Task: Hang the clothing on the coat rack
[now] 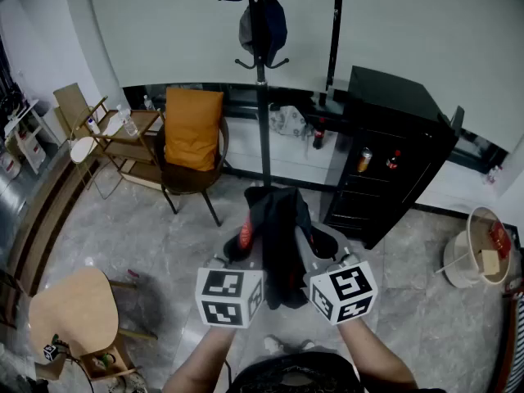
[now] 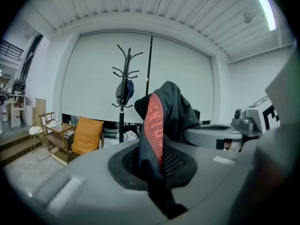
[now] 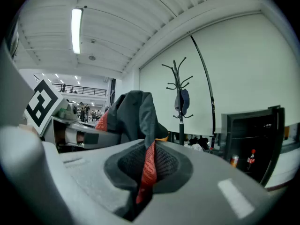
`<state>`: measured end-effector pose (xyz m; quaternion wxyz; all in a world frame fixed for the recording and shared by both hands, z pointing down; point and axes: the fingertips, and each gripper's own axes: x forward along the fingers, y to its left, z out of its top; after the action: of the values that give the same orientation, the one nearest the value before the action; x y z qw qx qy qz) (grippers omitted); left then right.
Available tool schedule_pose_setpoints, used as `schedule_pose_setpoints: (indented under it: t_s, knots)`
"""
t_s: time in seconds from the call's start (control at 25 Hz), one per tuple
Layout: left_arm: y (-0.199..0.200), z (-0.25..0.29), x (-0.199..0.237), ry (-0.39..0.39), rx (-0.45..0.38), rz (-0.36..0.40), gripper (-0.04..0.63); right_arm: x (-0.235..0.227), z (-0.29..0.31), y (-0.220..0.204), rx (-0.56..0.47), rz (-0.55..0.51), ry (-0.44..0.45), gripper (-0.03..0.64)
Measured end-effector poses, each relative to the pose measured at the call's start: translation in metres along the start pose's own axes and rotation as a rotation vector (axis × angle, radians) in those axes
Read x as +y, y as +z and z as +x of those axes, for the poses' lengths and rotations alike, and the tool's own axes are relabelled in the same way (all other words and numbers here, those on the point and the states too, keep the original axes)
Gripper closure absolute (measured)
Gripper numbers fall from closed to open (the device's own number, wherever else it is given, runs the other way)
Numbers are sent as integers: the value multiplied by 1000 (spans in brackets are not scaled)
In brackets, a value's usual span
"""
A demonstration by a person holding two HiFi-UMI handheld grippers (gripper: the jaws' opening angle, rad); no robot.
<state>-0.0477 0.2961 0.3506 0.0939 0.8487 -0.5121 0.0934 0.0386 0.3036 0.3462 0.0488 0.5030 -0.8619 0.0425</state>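
Count: two tools, one black garment with red-orange mesh lining (image 1: pixel 278 232), one black metal coat rack (image 1: pixel 262 113), one dark cap-like item (image 1: pixel 263 27) on its upper hooks.

Your left tool (image 2: pixel 157 168) is closed narrow on a fold of the garment, with red mesh and black cloth between the jaws. Your right tool (image 3: pixel 145 171) pinches a red strip of the same garment.

The garment is bunched between both tools, held in the air over the grey stone floor (image 1: pixel 147 236), in front of the rack and apart from it. In the head view its long axis runs away from you, in line with the rack's pole.
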Motion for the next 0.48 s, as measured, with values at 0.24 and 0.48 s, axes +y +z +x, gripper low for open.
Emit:
schedule_pose_setpoints:
  t_s: [0.24,0.48]
  knots:
    - [3,9,7,-9,1,8,569,-3,10,1,-3,2,2,592]
    - [5,21,11,-11,-1,7,569,-7,19,-1,-1,1,5,592]
